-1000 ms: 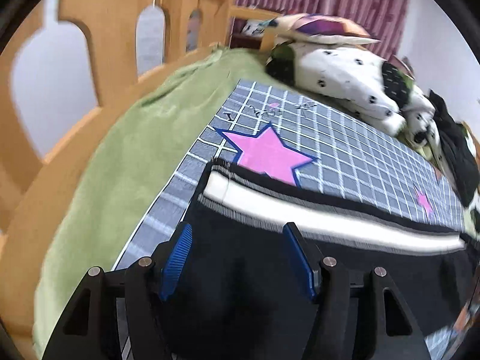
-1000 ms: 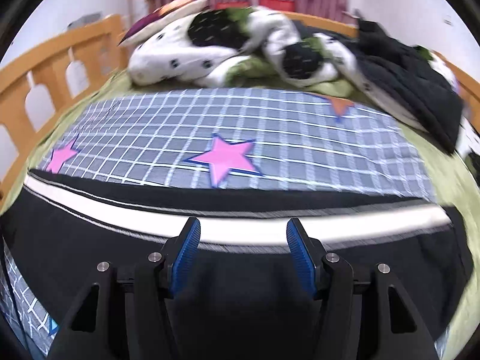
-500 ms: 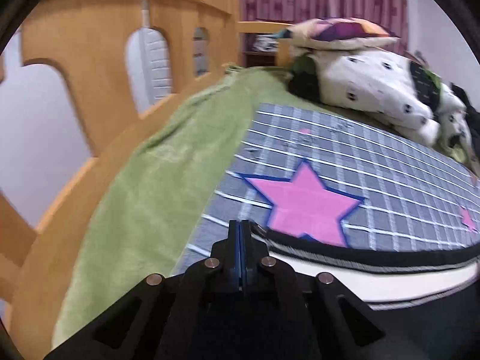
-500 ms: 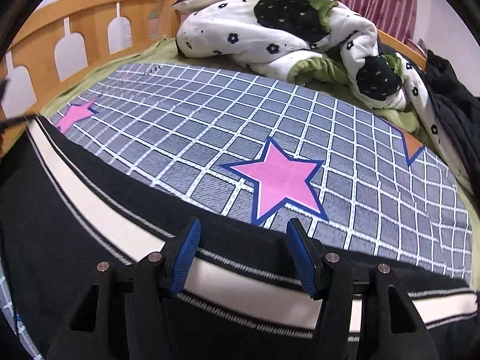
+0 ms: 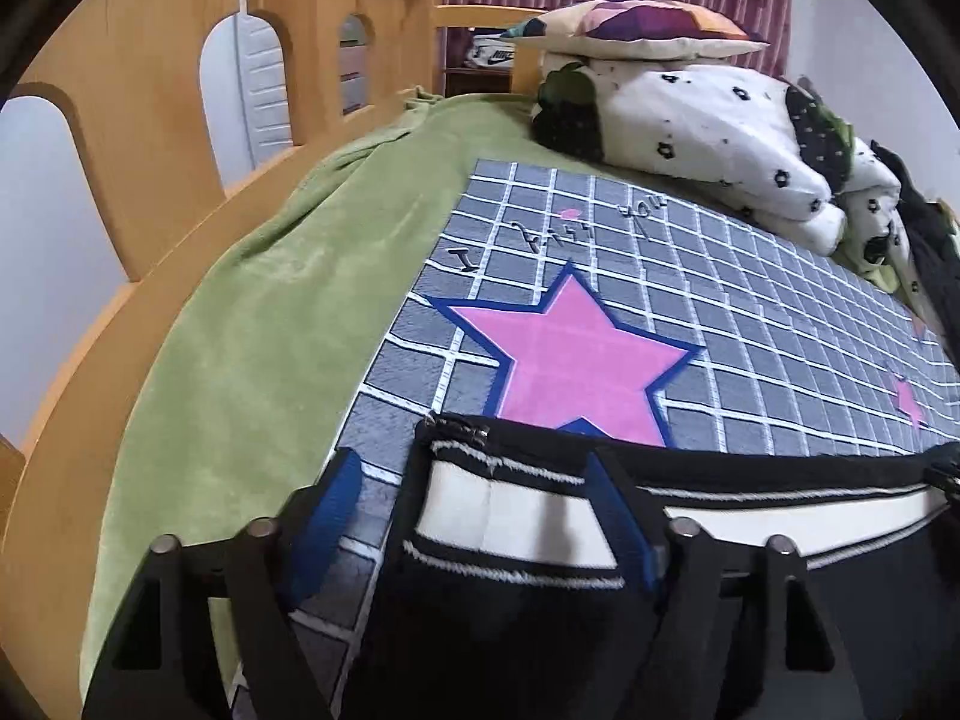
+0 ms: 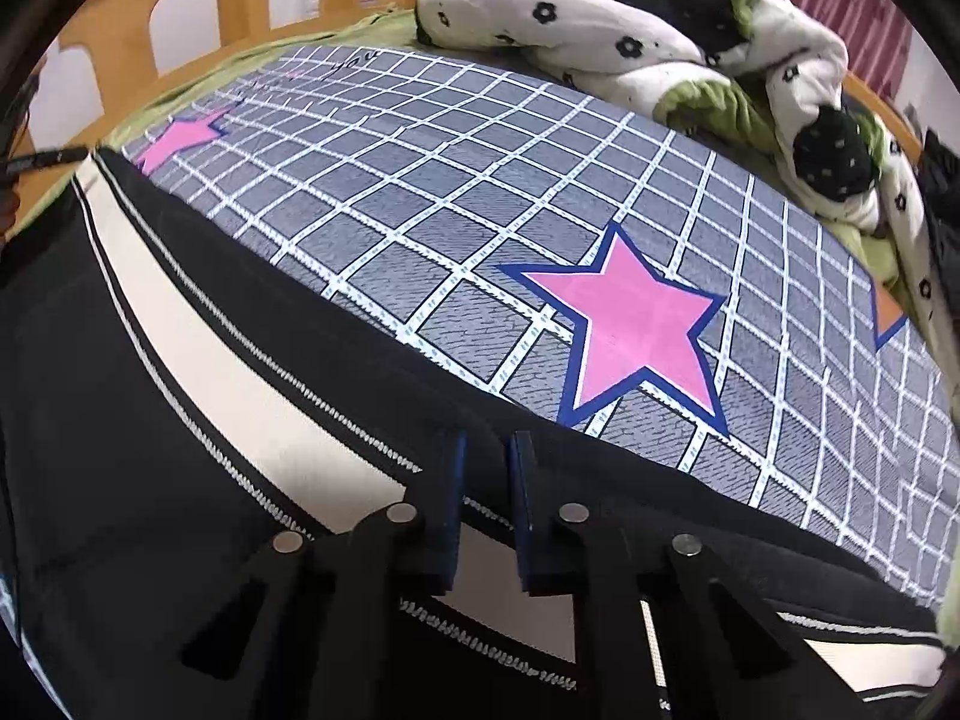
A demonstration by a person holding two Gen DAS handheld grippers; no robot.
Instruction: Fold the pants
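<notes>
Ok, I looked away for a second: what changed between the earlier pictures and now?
The left gripper shut, then its jaws have just opened again astride the end of the pants, not pressing it. The right gripper, open before, came down to the striped edge and closed on it. The pants and star blanket lie as before.

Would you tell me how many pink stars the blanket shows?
2: one star beside the pants' left end, one ahead of the right gripper. Pants may hide more.
</notes>
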